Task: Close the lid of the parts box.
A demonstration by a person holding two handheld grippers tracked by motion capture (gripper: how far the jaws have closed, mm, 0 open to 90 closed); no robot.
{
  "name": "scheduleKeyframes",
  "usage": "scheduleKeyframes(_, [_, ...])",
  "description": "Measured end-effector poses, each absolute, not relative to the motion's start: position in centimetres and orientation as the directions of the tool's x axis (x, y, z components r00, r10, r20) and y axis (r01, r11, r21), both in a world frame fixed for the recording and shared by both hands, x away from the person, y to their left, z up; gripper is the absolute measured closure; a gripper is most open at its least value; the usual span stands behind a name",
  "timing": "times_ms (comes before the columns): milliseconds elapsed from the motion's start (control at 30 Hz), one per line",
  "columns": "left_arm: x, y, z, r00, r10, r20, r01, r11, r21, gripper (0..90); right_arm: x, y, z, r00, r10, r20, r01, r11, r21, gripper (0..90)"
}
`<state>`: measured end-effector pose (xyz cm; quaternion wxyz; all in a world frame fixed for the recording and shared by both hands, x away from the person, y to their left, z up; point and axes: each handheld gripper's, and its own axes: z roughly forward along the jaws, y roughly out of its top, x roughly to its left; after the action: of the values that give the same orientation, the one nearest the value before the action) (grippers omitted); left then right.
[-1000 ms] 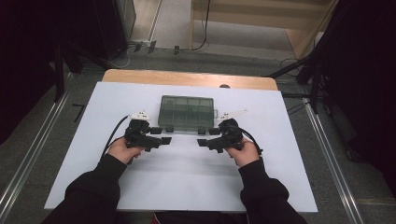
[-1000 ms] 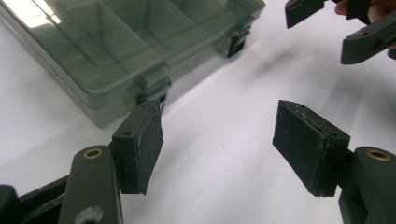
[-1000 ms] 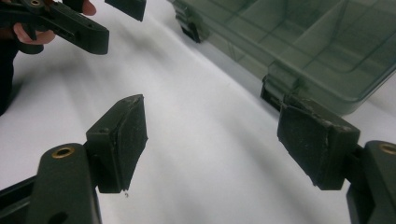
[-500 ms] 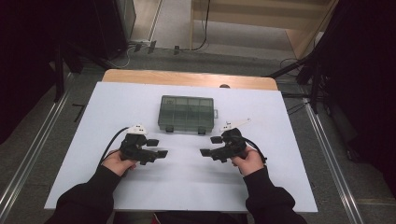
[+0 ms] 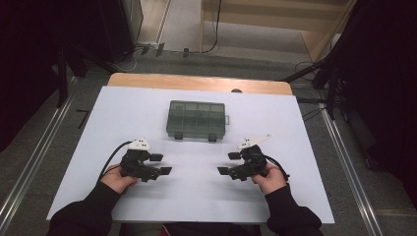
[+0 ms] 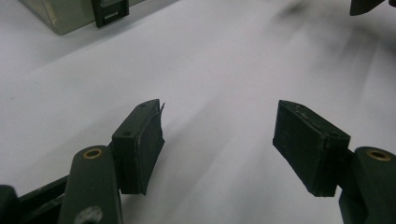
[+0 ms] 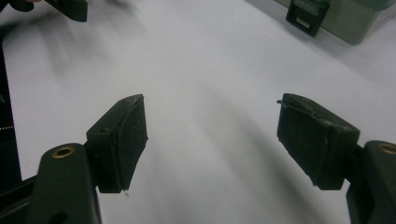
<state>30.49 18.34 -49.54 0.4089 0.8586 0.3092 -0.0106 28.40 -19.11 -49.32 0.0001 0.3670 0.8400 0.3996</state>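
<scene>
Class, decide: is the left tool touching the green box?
Apart. In the high view, bare white table lies between the left tool and the box, and its jaws stand open on nothing.

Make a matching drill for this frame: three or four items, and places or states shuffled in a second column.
Items:
1. compartment box
2. left tool
3. right tool
4. white sheet

Places or states:
A. open, at the table's right side, pointing inward
B. lid shut, latches facing the person, at the middle of the table's far half
C. covers the tabletop, wood strip bare at the far edge
D. open, at the table's left side, holding nothing

Pairs: 1-B, 2-D, 3-A, 4-C
</scene>
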Motion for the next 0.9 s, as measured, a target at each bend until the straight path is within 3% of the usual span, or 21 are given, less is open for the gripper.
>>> scheduleKeyframes(900, [28.7, 21.3, -49.9, 0.815, 0.518, -0.260, 0.536, -0.504, 0.678, 32.5, 25.7, -22.5, -50.6, -0.715, 0.643, 0.274, 0.628, 0.419, 0.655, 24.0])
